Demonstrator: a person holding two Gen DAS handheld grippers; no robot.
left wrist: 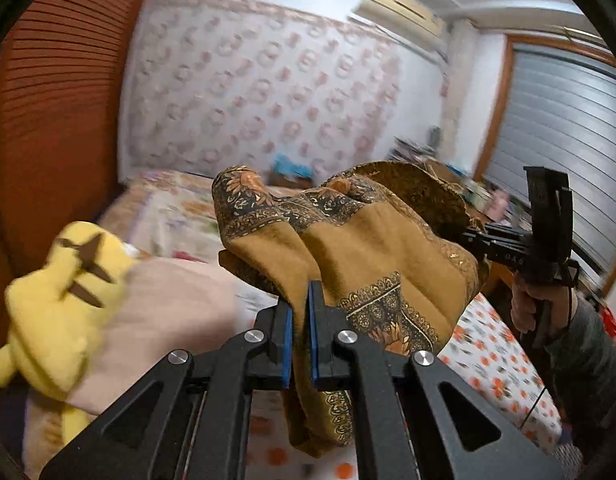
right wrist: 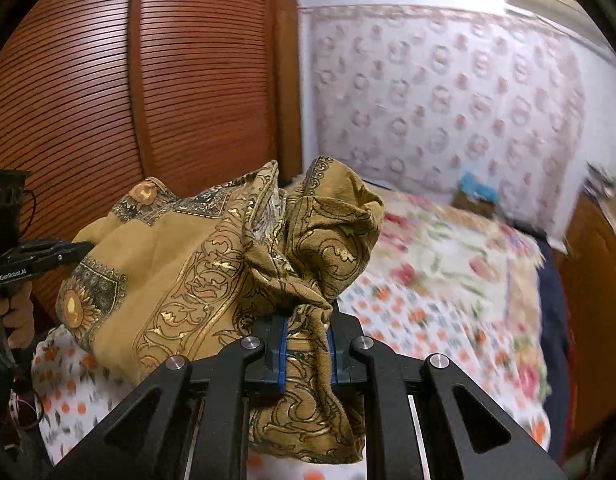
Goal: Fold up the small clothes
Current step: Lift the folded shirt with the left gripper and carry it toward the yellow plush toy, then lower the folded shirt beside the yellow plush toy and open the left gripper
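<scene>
Two grippers hold one garment [left wrist: 372, 248] — a mustard-brown cloth printed with dark ornamental borders and sunflower medallions — lifted clear above the bed [right wrist: 448, 264]. Nearest in the left wrist view, the left gripper [left wrist: 301, 328] has its two blue-padded fingers [left wrist: 312, 320] closed to a narrow gap with a fold of the cloth pinched between them. In the right wrist view the right gripper [right wrist: 306, 344] is likewise clamped on a bunched fold, the rest hanging below its jaws. The cloth spans between the two, crumpled. Below lies one flowered bedspread; toward the bed's left edge sits one yellow plush toy [left wrist: 55, 300] on a pink pillow [left wrist: 163, 316]. Beyond stand a slatted wooden wardrobe [right wrist: 87, 80] and, farthest, one air conditioner [left wrist: 404, 8].
</scene>
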